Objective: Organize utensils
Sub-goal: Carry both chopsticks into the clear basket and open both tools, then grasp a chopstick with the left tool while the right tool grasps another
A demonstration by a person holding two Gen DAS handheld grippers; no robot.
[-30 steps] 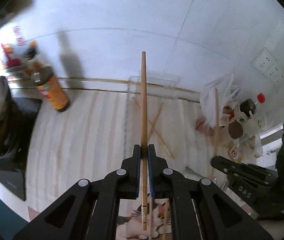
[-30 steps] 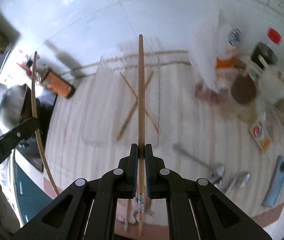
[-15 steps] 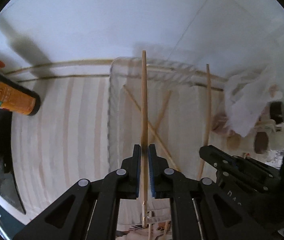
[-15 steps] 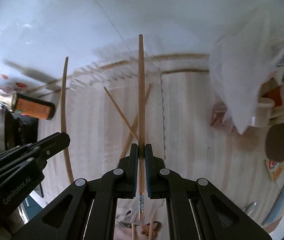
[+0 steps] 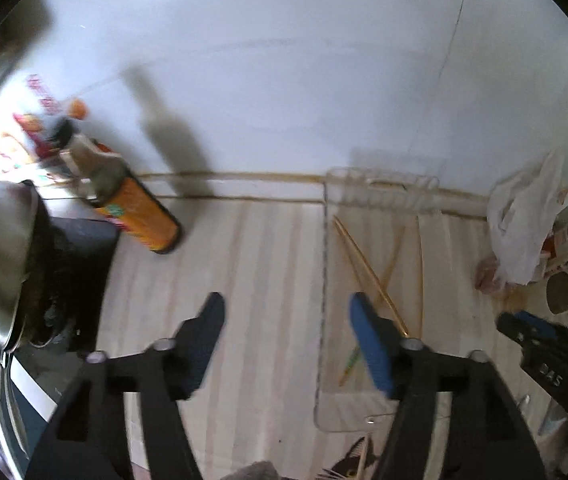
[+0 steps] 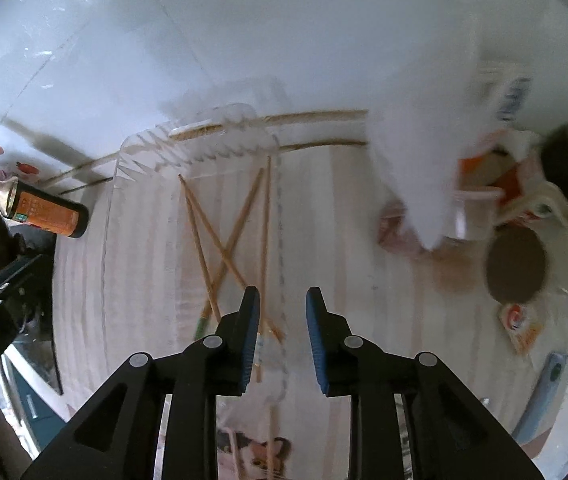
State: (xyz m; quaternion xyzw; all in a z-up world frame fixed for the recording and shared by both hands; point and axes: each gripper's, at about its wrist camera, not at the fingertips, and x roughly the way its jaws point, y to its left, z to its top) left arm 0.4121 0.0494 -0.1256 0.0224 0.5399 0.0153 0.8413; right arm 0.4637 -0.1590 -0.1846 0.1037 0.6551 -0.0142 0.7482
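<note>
In the left wrist view the left gripper (image 5: pixel 286 312) is opening wide on nothing, over bare counter left of the tray (image 5: pixel 324 280) edge, while in the right wrist view the right gripper (image 6: pixel 283 306) is opening, empty, above the tray's right rim, chopsticks (image 6: pixel 219 240) lying crossed inside.

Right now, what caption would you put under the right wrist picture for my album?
Right gripper opening its empty fingers above wooden chopsticks lying crossed in a clear tray.
</note>
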